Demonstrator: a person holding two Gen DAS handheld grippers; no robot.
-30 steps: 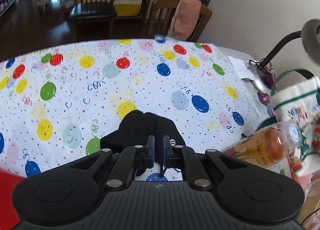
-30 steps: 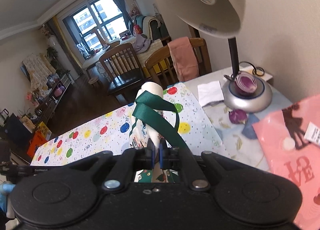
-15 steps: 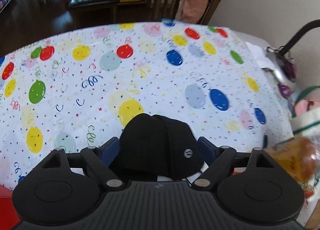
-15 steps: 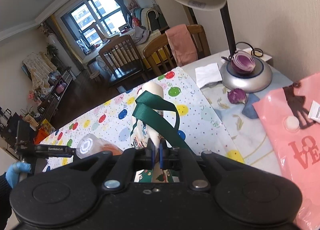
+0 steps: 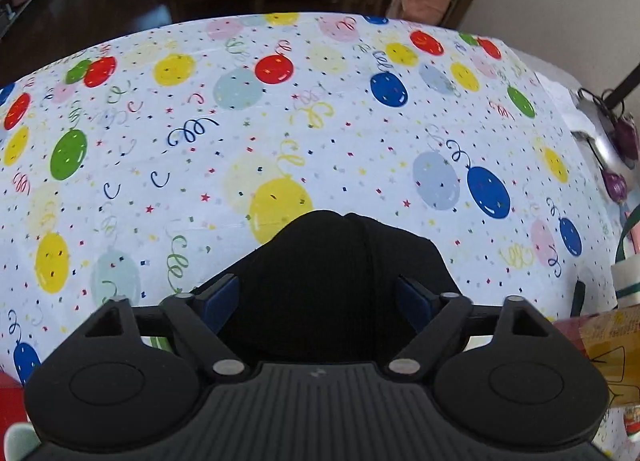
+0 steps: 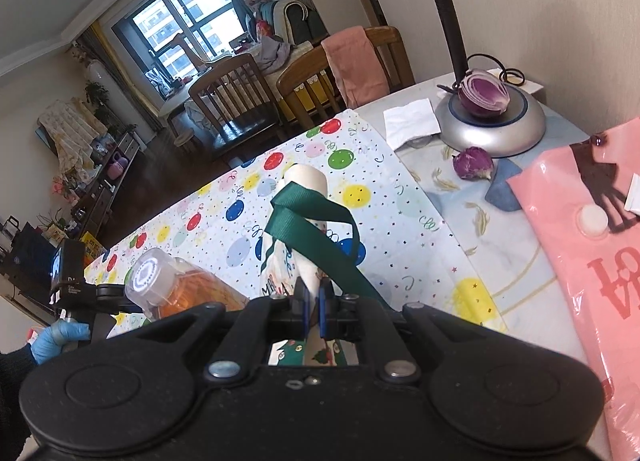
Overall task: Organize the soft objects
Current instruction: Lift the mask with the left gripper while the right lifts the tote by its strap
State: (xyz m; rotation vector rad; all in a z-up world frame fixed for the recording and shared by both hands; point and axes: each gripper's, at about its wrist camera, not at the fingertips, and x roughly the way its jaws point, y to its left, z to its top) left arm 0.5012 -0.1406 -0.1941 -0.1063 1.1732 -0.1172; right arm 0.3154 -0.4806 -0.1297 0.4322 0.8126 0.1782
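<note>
Left gripper (image 5: 318, 297): jaws spread wide on either side of the black cap (image 5: 340, 261), which lies on the balloon tablecloth (image 5: 280, 121); nothing pinched
Right gripper (image 6: 314, 303): jaws pressed together on the cream edge of the Christmas tote bag (image 6: 308, 221); its green strap (image 6: 312, 221) loops above the fingers
Doing it well: judged, lower the spread jaws squarely over the cap's crown; close on a thick fold so the cloth does not slip; hold the bag mouth steady and open
Around: bottle of orange liquid (image 6: 180, 289) lies beside the bag; lamp base (image 6: 492, 125) carries a halved red onion (image 6: 484, 95); pink plastic bag (image 6: 580, 241) at right
In the way: the bottle crowds the bag mouth; the strap may snag
</note>
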